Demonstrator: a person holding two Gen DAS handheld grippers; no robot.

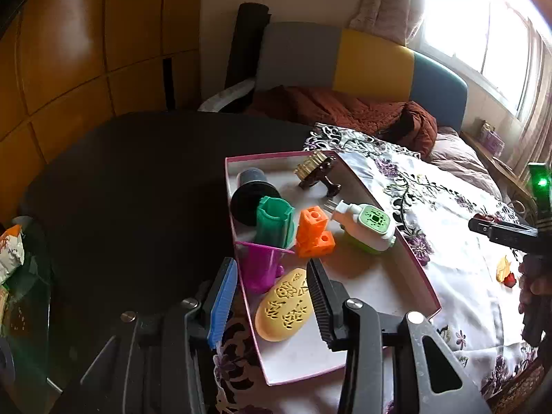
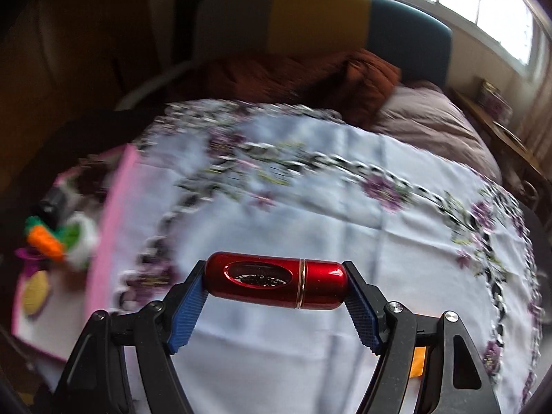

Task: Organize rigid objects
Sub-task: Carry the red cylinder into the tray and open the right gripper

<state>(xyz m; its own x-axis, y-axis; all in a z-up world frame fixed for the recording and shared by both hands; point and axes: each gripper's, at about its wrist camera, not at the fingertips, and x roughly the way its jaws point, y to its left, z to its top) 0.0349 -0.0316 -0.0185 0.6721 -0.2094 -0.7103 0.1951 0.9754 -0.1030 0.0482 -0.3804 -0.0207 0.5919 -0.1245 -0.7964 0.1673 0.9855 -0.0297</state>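
Observation:
My left gripper (image 1: 272, 269) is open and straddles the near left wall of the pink box (image 1: 419, 265). Its fingers flank a magenta cup (image 1: 258, 269) and a yellow perforated oval (image 1: 284, 305). The box also holds a green ribbed cup (image 1: 274, 224), an orange block (image 1: 314, 233), a white and green plug-in device (image 1: 365, 226), a black funnel (image 1: 253, 193) and a comb stand (image 1: 315, 170). My right gripper (image 2: 276, 284) is shut on a red capsule case (image 2: 276, 284), held crosswise above the floral cloth (image 2: 310, 207). The box (image 2: 107, 227) lies blurred to its left.
The box sits on a white floral cloth (image 1: 459, 255) next to a dark tabletop (image 1: 138, 189). A small yellow and red item (image 1: 505, 272) lies on the cloth at right. The right gripper's body (image 1: 510, 231) shows at the right edge. A bed with rust blanket (image 1: 345, 110) is behind.

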